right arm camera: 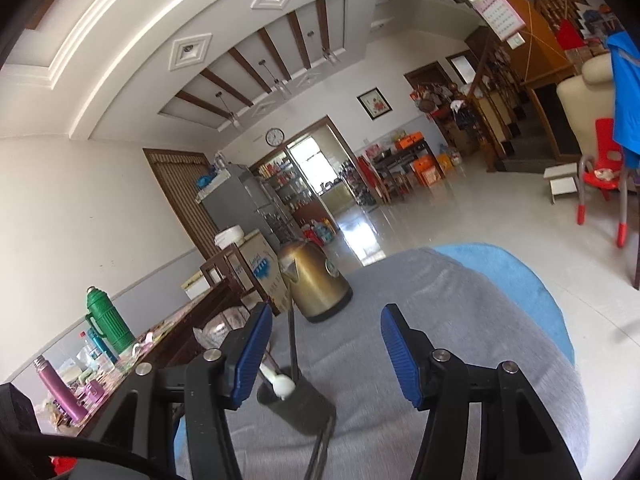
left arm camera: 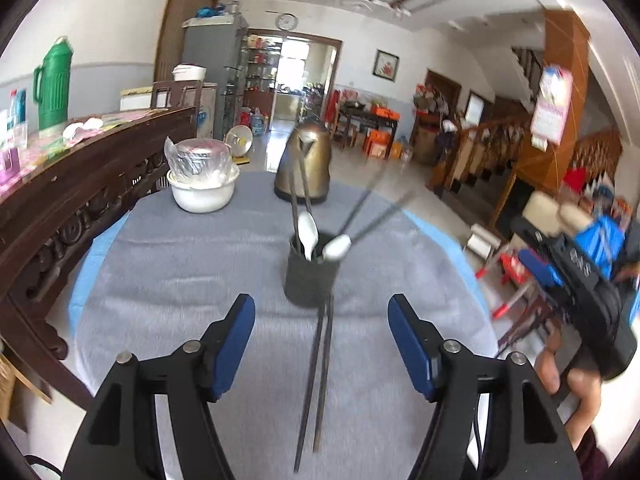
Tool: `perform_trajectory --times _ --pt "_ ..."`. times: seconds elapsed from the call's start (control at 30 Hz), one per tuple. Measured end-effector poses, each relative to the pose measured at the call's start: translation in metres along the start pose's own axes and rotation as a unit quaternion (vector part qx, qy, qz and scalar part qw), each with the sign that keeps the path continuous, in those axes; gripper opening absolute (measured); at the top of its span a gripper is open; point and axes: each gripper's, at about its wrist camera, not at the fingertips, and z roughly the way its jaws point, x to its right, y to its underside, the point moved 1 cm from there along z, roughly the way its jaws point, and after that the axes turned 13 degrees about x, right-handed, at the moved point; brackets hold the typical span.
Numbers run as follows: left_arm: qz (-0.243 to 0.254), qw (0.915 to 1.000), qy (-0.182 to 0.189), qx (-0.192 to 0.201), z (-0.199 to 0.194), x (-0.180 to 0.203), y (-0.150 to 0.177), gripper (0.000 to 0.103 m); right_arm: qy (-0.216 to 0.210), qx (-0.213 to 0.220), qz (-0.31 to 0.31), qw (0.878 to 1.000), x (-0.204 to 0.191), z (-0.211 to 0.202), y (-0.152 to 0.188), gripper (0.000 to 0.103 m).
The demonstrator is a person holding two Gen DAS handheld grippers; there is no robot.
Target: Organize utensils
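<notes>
A dark utensil cup (left arm camera: 311, 276) stands on the grey-clothed round table (left arm camera: 180, 288). It holds white spoons (left arm camera: 307, 231) and several dark chopsticks (left arm camera: 372, 216) that lean out. A pair of dark chopsticks (left arm camera: 318, 380) lies on the cloth in front of the cup, between my left gripper's (left arm camera: 321, 354) open, empty jaws. My right gripper (right arm camera: 326, 356) is open and empty, raised above the table, with the cup (right arm camera: 298, 406) and a spoon (right arm camera: 282, 385) low between its fingers. The loose chopsticks (right arm camera: 320, 452) show at the bottom edge. The right gripper's body (left arm camera: 576, 296) shows at the right in the left wrist view.
A brass-coloured kettle (left arm camera: 306, 164) stands at the table's far side, and a white bowl with a wrapped pot (left arm camera: 202, 184) at far left. A dark carved wooden sideboard (left arm camera: 80, 184) with a green thermos (left arm camera: 54, 84) runs along the left. A red chair (right arm camera: 604, 184) stands on the floor to the right.
</notes>
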Motion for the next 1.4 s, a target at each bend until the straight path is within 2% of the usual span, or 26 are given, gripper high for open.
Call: perform_trajectory --times 0.17,0.27,0.33,0.53,0.67,0.8,0.9,1.4 --pt "0.034 0.9990 -0.006 -0.030 -0.027 0.015 0.031 0.071 -0.007 -0.047 0.002 0.999 0.003 -0.022 0.019 0.060" --pt "0.065 0.9970 -0.024 -0.034 -0.043 0.020 0.050 0.071 -0.008 -0.074 -0.001 0.997 0.006 -0.034 0.038 0.061" --pt "0.075 0.9955 -0.046 -0.036 -0.049 0.016 0.060 0.071 -0.006 -0.097 0.002 0.995 0.011 -0.039 0.050 0.061" --pt "0.047 0.9903 -0.127 -0.032 -0.067 -0.015 0.063 0.072 -0.011 -0.137 0.018 0.990 0.016 -0.064 0.073 0.061" --pt "0.052 0.9848 -0.163 -0.027 -0.076 -0.026 0.069 0.072 -0.025 -0.144 -0.007 0.989 0.009 -0.085 0.079 0.061" --pt "0.037 0.9817 -0.182 -0.041 -0.077 -0.037 0.072 0.072 -0.035 -0.145 -0.016 0.989 0.008 -0.097 0.078 0.061" --pt "0.033 0.9791 -0.198 -0.034 -0.081 -0.037 0.068 0.072 -0.038 -0.137 -0.026 0.989 0.006 -0.102 0.076 0.061" --pt "0.072 0.9734 -0.216 -0.020 -0.080 -0.015 0.061 0.073 -0.057 -0.109 -0.033 0.992 0.017 -0.110 0.065 0.061"
